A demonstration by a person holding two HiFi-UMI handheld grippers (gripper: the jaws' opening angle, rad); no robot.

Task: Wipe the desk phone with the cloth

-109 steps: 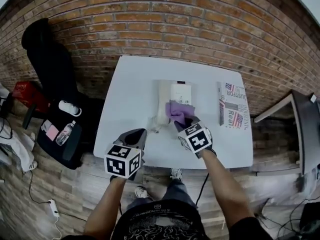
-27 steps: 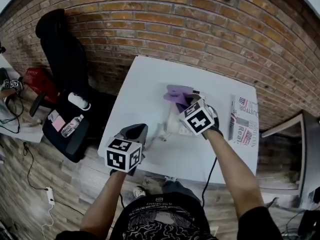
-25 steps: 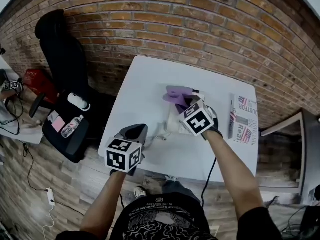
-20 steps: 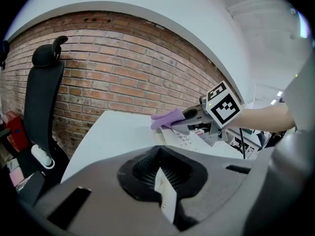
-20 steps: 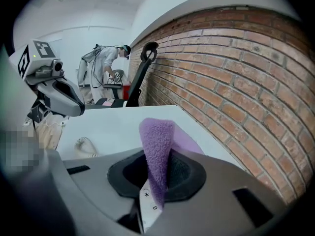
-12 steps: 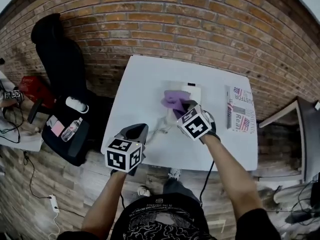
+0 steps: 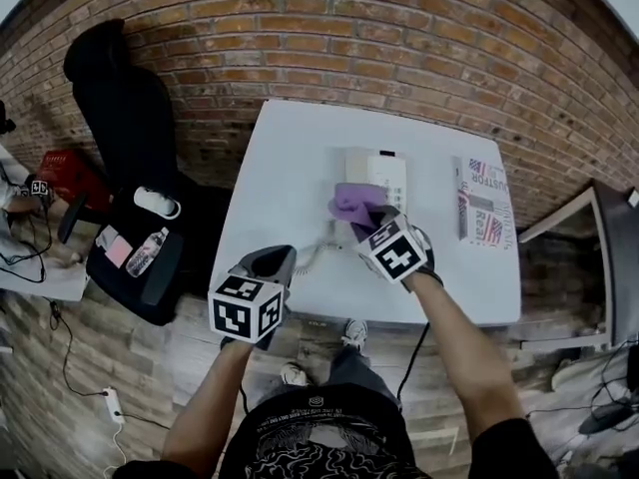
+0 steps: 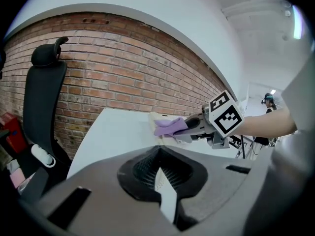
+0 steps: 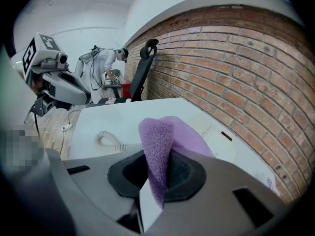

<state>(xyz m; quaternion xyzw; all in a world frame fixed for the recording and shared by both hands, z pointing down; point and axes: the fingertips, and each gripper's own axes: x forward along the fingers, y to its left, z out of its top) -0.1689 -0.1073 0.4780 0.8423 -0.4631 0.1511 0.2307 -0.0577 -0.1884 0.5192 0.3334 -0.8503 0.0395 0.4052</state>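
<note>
The purple cloth hides the near end of the desk phone — one cloth, one phone, both on the white table. The right gripper pinches the cloth tight. The left gripper is closed on nothing — it hangs by the table's front edge.

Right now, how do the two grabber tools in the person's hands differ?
The right gripper is shut on the purple cloth; the left gripper is shut on nothing. The right gripper reaches over the desk phone on the white table, while the left gripper hangs at the table's near edge, away from the phone. What they share: both have their jaws closed.
</note>
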